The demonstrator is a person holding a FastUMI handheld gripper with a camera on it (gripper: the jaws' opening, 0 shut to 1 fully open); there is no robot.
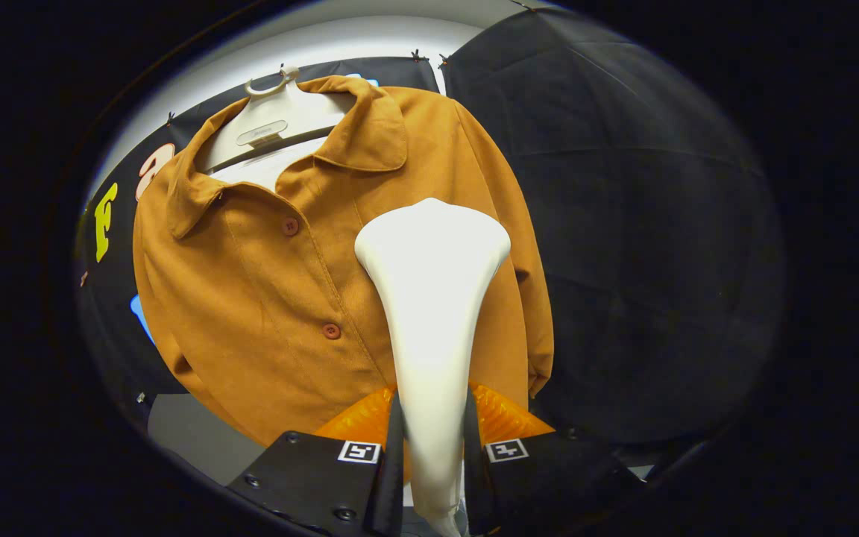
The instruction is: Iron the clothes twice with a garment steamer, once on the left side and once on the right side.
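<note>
Hanging on its hanger (273, 123), the brown shirt (265, 298) has its button line left of the steamer (429, 298). The gripper (433, 440) pinches the steamer's handle with both fingers; its long body runs straight ahead, head against the shirt's right half.

shirt (265, 298) blocks ahead, open room right of sleeve (534, 313)

Bright overhead light, steamer (432, 298) glare, fisheye-warped edges.
</note>
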